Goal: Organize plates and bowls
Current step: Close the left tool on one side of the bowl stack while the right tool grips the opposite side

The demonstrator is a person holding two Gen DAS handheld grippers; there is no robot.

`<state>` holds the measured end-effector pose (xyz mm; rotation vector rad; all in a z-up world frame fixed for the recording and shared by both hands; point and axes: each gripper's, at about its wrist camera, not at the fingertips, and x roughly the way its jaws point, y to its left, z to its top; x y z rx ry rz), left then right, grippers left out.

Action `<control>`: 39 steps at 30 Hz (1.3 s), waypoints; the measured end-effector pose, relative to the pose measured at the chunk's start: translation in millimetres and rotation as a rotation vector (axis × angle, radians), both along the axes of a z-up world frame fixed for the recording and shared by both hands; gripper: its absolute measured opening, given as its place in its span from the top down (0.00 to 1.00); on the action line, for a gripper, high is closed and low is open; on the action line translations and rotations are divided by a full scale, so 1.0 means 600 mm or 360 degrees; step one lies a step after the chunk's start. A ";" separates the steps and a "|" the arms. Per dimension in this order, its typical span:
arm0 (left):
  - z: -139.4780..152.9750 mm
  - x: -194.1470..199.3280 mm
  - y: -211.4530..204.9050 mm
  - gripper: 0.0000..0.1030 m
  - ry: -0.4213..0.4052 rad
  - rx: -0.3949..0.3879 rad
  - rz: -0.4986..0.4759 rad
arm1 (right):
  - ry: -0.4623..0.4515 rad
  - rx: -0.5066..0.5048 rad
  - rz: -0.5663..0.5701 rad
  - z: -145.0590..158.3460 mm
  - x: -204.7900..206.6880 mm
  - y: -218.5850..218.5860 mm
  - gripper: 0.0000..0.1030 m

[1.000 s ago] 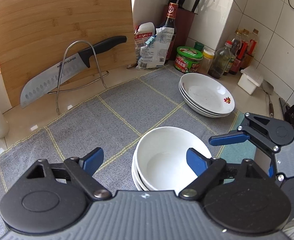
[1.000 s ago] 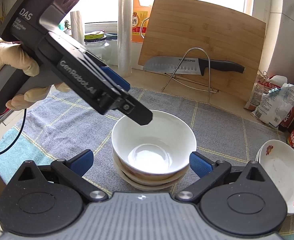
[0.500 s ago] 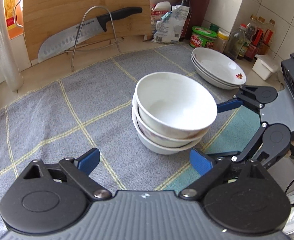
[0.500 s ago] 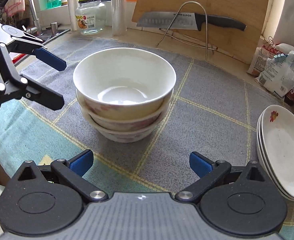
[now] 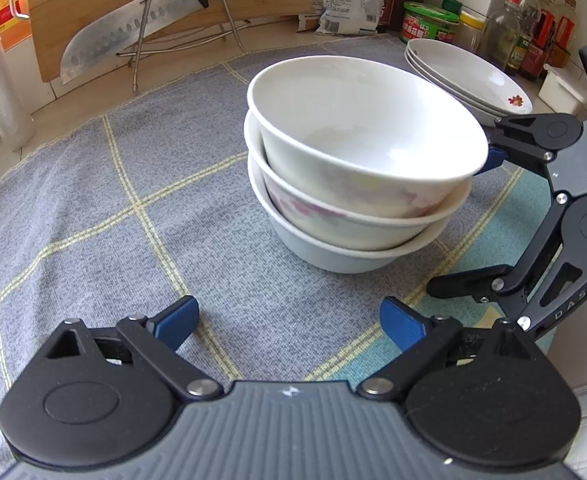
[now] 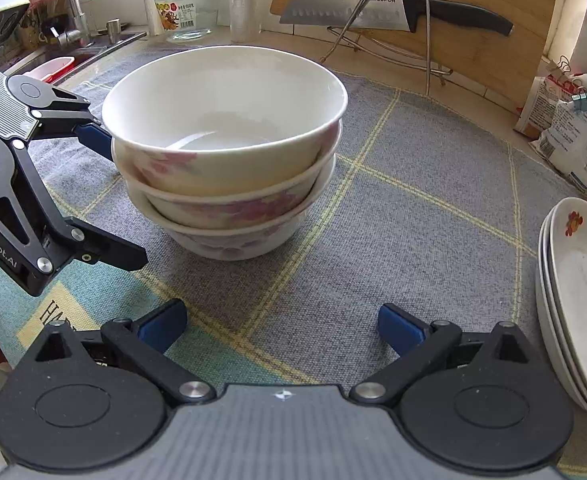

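Left wrist: glossy round bowls (image 5: 357, 168) nested on woven cloth (image 5: 93, 200); both tools spread, empty.

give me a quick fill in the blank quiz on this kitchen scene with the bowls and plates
1. The stack of bowls holds ____ bowls.
2. The bowls stand on a grey checked ____.
3. The knife rests on a wire stand in front of a wooden ____.
4. The left gripper and the right gripper both have their jaws ____, with nothing between them.

Missing words: three; cloth; cutting board; open
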<state>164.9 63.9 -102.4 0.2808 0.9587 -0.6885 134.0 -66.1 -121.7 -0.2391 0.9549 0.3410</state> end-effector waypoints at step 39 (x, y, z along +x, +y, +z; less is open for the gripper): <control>-0.017 0.030 -0.014 0.00 -0.0239 -0.0143 -0.0408 | 0.0001 -0.0004 0.0016 0.000 0.030 0.002 0.00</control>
